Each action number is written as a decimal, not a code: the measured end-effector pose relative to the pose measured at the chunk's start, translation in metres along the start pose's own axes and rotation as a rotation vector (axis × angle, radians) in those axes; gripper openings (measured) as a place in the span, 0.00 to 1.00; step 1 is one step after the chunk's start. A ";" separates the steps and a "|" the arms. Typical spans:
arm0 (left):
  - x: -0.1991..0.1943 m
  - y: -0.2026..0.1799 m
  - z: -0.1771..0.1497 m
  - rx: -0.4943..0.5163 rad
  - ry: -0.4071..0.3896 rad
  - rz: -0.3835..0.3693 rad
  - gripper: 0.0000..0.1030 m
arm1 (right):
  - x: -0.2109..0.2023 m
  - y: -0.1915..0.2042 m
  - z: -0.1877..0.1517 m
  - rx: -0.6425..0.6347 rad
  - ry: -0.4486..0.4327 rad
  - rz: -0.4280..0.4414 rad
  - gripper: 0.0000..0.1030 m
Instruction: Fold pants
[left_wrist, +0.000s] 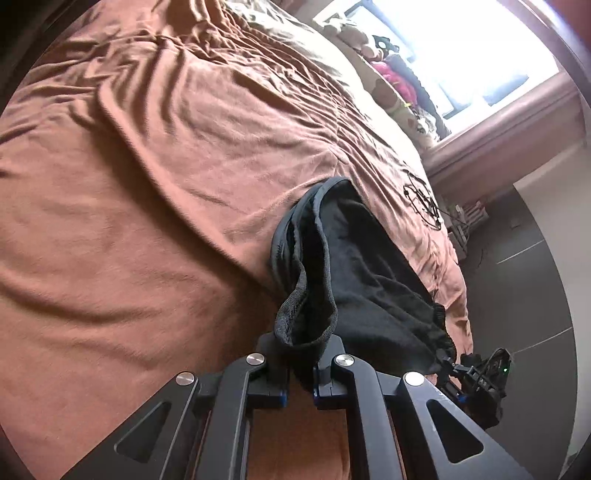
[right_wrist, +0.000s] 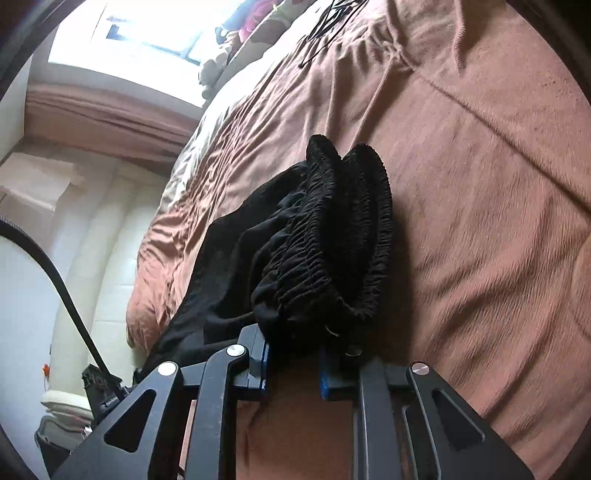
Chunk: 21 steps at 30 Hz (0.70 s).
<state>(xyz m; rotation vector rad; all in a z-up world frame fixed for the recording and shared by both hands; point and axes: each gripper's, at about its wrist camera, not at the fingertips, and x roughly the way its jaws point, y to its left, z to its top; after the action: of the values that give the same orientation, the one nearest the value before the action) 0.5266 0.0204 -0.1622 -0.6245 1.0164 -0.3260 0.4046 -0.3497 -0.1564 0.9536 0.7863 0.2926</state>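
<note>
Jaws of the left gripper (left_wrist: 300, 363) pinch a hem of the black pants (left_wrist: 354, 266), which trail rightward along the bed (left_wrist: 147, 184) edge. Right gripper (right_wrist: 295, 352) jaws clamp the bunched elastic waistband (right_wrist: 354, 236).

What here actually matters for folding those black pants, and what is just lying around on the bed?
Part of the job:
- black pants, held at two ends
- left gripper, shut on a cuff
- right gripper, shut on the elastic waistband
- brown bedspread, the folding surface

Just lying about:
- black cable on the bedspread
- heap of clothes by the window
</note>
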 end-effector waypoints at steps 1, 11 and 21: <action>-0.007 0.001 -0.003 0.003 0.001 0.007 0.08 | 0.000 0.002 -0.001 -0.003 0.006 -0.002 0.15; -0.063 0.025 -0.040 -0.027 0.001 0.042 0.08 | 0.006 0.025 -0.022 -0.058 0.090 -0.022 0.15; -0.114 0.048 -0.085 -0.070 -0.023 0.066 0.08 | 0.009 0.053 -0.034 -0.132 0.152 -0.012 0.15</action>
<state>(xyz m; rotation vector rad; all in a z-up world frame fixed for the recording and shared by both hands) 0.3950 0.0898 -0.1450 -0.6549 1.0271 -0.2256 0.3918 -0.2938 -0.1290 0.8089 0.8997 0.4052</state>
